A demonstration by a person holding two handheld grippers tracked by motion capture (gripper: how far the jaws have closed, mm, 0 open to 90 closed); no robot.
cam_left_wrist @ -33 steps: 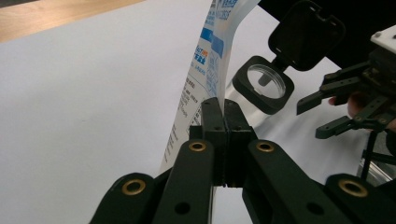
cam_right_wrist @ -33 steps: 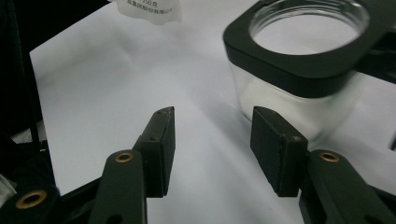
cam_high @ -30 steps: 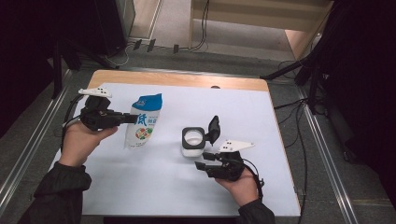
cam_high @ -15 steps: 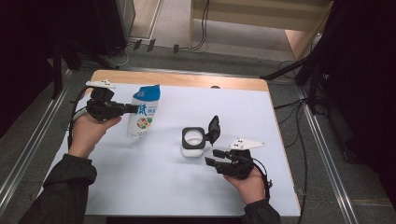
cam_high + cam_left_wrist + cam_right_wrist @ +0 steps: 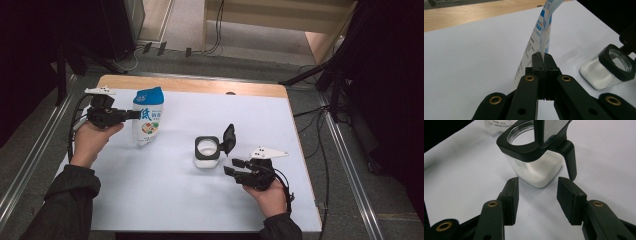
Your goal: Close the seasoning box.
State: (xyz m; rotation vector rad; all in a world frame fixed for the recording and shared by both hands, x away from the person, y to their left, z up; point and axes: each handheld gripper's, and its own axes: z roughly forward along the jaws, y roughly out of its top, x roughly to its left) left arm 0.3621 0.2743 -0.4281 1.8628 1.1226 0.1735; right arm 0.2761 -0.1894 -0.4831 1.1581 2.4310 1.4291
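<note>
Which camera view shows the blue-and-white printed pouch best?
The high view: the blue-and-white printed pouch stands whole, label facing up. The left gripper view gives its thin edge pinched; the right gripper view shows a bottom corner.

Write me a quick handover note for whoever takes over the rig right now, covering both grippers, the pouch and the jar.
Left gripper: shut on the edge of the blue and white pouch, which it holds upright at the table's far left.
Right gripper: open, jaws just short of the jar, nothing between them.
Jar: mid-table on the white sheet, its black flip lid open, white contents inside.
Done: pouch gripped, jar lid open.
Left: probably steady the jar, then bring the pouch over it to pour.
</note>
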